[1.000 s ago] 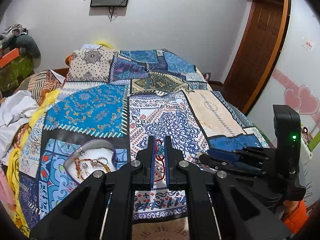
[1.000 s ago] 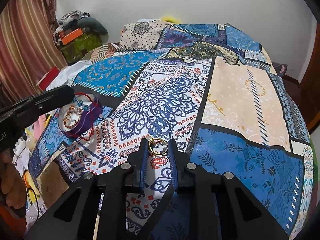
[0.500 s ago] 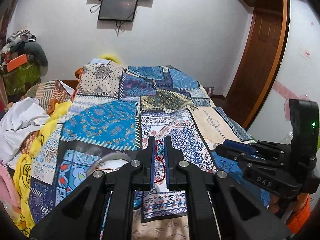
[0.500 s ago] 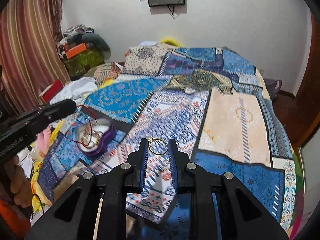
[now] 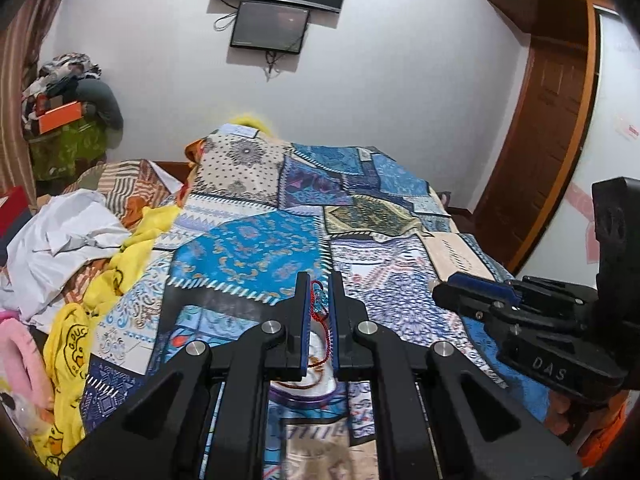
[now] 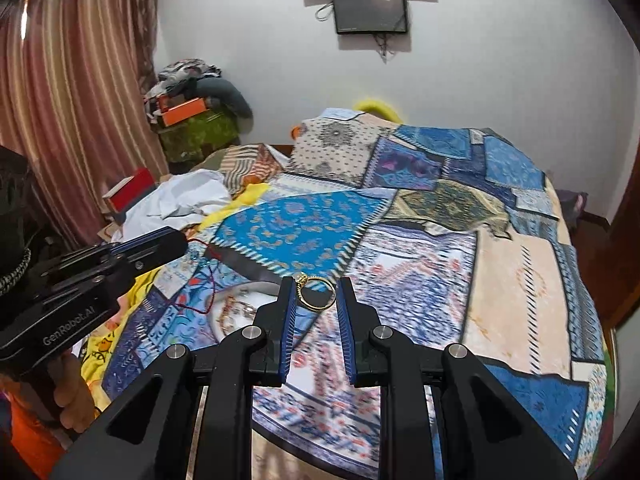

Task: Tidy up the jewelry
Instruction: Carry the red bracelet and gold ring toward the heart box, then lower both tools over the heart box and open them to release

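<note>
The bed (image 6: 520, 280) is big and covered with a patchwork quilt (image 5: 248, 248) in blue, cream and white squares. Most of the quilt is bare, so there is lots of room across the middle and the far end. The right edge of the bed drops off near a brown wooden door (image 5: 552, 120). Along the left edge there is a messy heap — white cloth (image 5: 60, 240) and yellow cloth (image 5: 112, 276) lie there, bunched up.

There are two grippers, and both are held up above the bed. The left gripper (image 5: 320, 300) has its jaws squeezed on one red string bracelet (image 5: 325, 320) with small blue beads, and the string hangs down. Under it sits one small box (image 6: 236, 304) with a white inside and a purple rim, near the left edge of the quilt. Some gold and red jewelry (image 6: 232, 312) lies in it, but it is too blurry to count.

The right gripper (image 6: 316, 292) has its jaws pinched on one gold ring (image 6: 318, 292) — the ring stands up between the tips, just to the right of the box.

Two dark screens (image 6: 370, 8) hang on the white wall at the far end.
</note>
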Motion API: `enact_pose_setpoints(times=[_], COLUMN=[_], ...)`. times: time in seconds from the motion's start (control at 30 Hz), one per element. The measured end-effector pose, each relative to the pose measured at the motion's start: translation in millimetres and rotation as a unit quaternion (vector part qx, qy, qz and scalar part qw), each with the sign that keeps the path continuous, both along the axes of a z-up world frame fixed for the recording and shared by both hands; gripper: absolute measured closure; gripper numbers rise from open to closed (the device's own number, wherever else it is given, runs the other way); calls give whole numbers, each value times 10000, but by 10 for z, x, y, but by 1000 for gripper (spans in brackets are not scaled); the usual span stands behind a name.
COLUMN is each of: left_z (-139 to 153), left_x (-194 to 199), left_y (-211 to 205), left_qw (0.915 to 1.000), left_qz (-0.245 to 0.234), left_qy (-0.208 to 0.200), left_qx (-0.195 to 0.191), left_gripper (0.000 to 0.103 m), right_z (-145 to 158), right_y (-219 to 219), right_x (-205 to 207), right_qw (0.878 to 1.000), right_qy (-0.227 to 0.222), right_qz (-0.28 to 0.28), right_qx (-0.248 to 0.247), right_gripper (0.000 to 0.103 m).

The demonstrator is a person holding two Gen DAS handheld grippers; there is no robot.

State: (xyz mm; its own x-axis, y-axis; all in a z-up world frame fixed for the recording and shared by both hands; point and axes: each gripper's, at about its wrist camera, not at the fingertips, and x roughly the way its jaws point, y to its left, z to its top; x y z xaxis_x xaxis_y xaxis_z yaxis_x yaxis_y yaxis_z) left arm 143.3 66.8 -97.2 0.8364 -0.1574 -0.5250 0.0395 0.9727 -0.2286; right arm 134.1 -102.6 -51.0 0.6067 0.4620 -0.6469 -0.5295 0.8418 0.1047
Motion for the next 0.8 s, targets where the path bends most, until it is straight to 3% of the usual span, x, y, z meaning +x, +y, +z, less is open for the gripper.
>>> enact_pose_setpoints(times=[0.8], left_z=[-748], left_x=[355], left_y=[257], left_qw=[9955], left_qz=[-225], left_qy=[795], left_qx=[-465], left_gripper=[96], right_z=[-798], right_y=[695], right_x=[134], right_qw=[9893], right_qy=[946], right_qz=[761], right_qx=[-816], right_gripper=[85])
